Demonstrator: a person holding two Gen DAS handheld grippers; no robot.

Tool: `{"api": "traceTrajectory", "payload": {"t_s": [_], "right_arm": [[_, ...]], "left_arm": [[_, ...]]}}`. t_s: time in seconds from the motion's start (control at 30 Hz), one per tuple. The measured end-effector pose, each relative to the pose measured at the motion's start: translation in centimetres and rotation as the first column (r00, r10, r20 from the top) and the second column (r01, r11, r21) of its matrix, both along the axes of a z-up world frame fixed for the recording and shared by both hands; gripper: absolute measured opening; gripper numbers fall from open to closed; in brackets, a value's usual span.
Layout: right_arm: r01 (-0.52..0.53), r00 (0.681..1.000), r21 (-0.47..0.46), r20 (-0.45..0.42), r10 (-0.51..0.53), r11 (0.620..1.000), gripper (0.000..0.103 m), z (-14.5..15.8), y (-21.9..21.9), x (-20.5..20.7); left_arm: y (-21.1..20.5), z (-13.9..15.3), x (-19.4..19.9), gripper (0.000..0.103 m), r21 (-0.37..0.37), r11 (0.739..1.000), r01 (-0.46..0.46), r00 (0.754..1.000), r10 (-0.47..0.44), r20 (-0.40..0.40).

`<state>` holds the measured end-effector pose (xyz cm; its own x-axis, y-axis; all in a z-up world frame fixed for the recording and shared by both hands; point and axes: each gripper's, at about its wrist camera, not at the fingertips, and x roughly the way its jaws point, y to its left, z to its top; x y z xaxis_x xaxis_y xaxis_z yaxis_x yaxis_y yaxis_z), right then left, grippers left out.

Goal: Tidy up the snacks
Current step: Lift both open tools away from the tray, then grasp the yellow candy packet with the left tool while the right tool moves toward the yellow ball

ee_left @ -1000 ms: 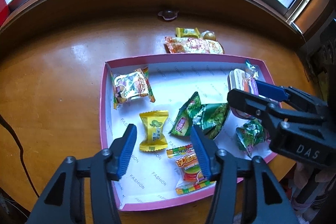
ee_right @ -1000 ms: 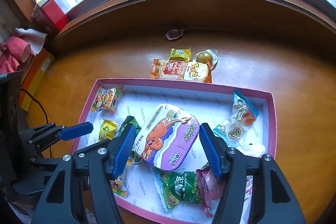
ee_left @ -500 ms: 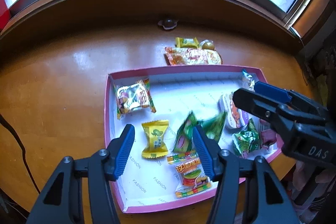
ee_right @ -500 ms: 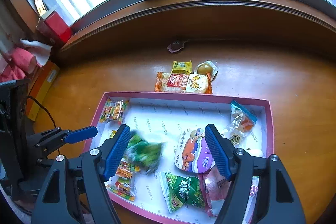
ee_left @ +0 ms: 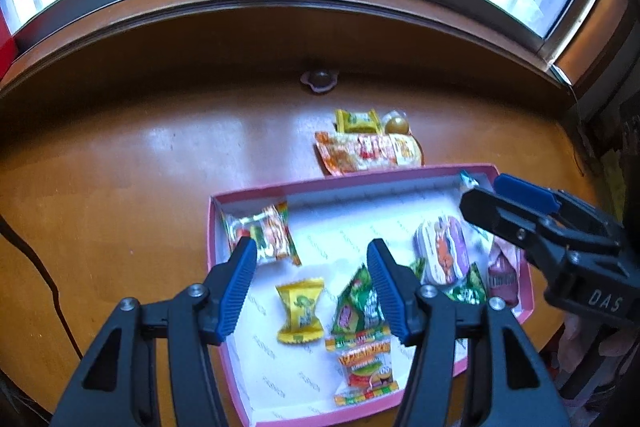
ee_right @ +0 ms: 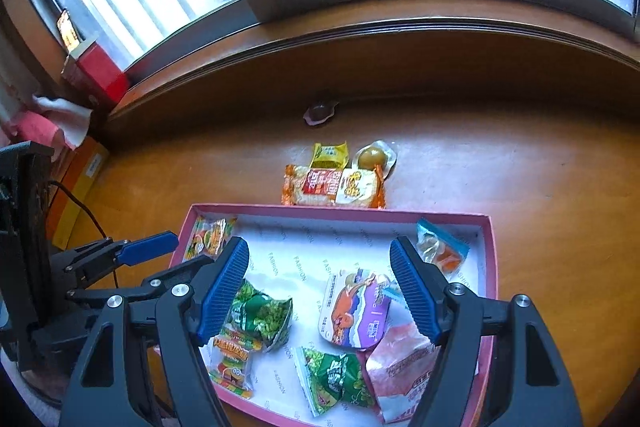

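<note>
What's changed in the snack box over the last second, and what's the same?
The right gripper let go of the purple-lidded snack cup; its jaws have just been opening and now stand empty above it. The cup lies in the pink box on other packets. A green packet shifted. The left gripper is open and empty as before; the snacks behind the box haven't moved.

Left black plastic gripper (ee_left: pixel 312 287), ribbed blue fingers (ee_left: pixel 236 291), silver screws, right black gripper (ee_right: pixel 320 291), white "DAS" lettering
</note>
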<state>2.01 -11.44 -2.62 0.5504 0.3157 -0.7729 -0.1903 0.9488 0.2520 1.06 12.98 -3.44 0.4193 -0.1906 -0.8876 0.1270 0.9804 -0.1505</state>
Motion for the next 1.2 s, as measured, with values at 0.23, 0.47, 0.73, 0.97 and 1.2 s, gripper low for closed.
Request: {"api": "traceTrajectory", "payload": {"t_s": [0.23,0.47,0.73,0.97,1.2], "right_arm": [[0.019,1.000,-0.002,-0.001,-0.019,1.000,0.075,0.0,-0.4,1.1],[0.041,0.999,-0.006,-0.007,-0.041,0.999,0.075,-0.2,-1.1,2.1],[0.067,0.998,-0.008,-0.017,-0.067,0.998,0.074,-0.4,-2.2,3.5],[0.074,0.997,0.000,-0.026,-0.074,0.997,0.069,-1.2,-2.9,4.4],[0.081,0.996,0.010,-0.043,-0.080,0.997,0.069,-2.2,-3.5,5.0]], "left_arm": [[0.3,0.3,2.0,0.061,0.002,1.000,-0.010,1.000,0.010,0.008],[-0.3,0.3,4.1,0.061,0.002,1.000,0.002,1.000,-0.002,0.013],[-1.7,-0.1,7.0,0.061,0.010,1.000,0.025,0.999,-0.025,0.023],[-3.4,-1.2,9.2,0.061,0.009,0.999,0.046,0.999,-0.047,0.022],[-5.1,-3.0,11.3,0.061,0.009,0.998,0.064,0.998,-0.064,-0.005]]}}
